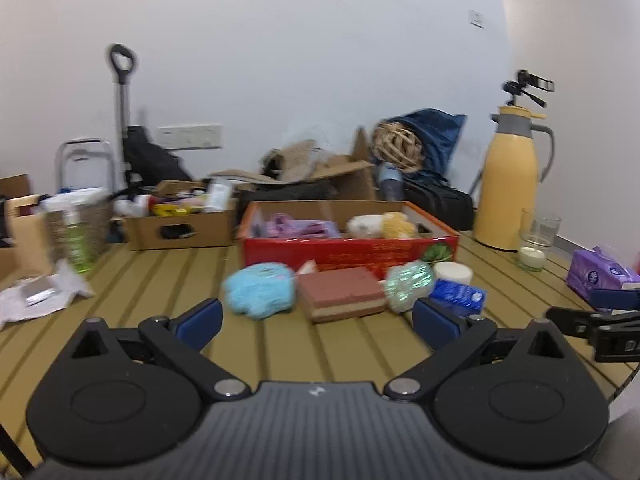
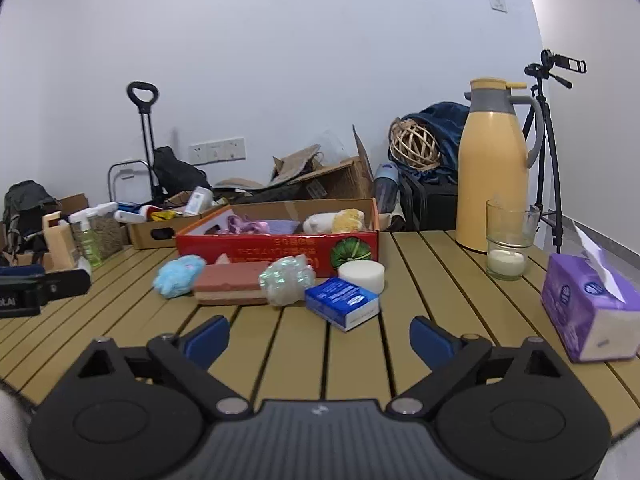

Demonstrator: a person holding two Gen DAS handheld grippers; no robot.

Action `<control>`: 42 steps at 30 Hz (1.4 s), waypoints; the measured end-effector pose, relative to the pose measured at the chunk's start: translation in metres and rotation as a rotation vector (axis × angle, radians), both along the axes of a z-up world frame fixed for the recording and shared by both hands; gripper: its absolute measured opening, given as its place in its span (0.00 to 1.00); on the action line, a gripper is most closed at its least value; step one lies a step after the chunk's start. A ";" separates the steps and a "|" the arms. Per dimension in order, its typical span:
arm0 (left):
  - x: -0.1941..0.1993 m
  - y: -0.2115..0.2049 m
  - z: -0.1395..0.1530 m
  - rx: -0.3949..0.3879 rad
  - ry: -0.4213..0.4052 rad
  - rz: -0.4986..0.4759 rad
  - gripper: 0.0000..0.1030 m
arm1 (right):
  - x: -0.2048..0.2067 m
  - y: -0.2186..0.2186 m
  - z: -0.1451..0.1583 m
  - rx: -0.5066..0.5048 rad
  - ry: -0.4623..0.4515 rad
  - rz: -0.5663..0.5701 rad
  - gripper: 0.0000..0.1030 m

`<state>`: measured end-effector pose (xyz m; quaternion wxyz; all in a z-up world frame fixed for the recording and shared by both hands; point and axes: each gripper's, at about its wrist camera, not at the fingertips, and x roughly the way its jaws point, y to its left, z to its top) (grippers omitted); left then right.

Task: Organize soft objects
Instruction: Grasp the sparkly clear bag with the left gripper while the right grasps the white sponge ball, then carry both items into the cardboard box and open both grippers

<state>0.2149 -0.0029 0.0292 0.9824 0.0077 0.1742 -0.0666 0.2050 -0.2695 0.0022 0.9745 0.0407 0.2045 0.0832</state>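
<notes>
Left tool [image 1: 318,322]: black plastic body, ribbed dark-grey centre plate with a small white logo. Two round black housings with embossed discs flank the plate. Angled black link arms pivot on silver pins and end in blue pads [image 1: 200,322]. Each outer bracket has a triangular cutout and a small silver screw on top.

Right tool [image 2: 320,338]: same build, with the same blue pads [image 2: 434,340], silver pins and white logo.
</notes>
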 end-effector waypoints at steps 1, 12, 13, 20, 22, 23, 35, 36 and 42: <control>0.013 -0.007 -0.002 -0.004 0.001 -0.026 1.00 | 0.010 -0.002 -0.001 -0.002 0.005 -0.003 0.92; 0.159 -0.082 -0.047 -0.001 0.144 -0.175 0.83 | 0.157 -0.034 -0.015 0.031 0.107 -0.004 0.87; 0.172 -0.087 -0.053 0.007 0.160 -0.180 0.80 | 0.173 -0.035 -0.019 0.036 0.122 -0.002 0.87; 0.199 -0.096 -0.074 -0.019 0.193 -0.221 0.39 | 0.254 -0.043 -0.057 0.164 0.274 -0.003 0.54; 0.199 -0.093 -0.076 -0.054 0.195 -0.223 0.37 | 0.258 -0.048 -0.064 0.267 0.280 0.031 0.41; 0.199 -0.093 -0.075 -0.066 0.193 -0.226 0.36 | 0.259 -0.048 -0.066 0.286 0.282 0.025 0.40; 0.110 -0.059 -0.009 -0.127 0.078 -0.196 0.35 | 0.192 -0.036 -0.021 0.166 0.100 -0.028 0.23; 0.096 -0.054 -0.004 -0.123 0.067 -0.192 0.35 | 0.178 -0.035 -0.014 0.166 0.075 -0.029 0.23; 0.031 -0.029 0.014 -0.136 0.015 -0.138 0.35 | 0.082 -0.021 0.016 0.171 0.006 0.032 0.23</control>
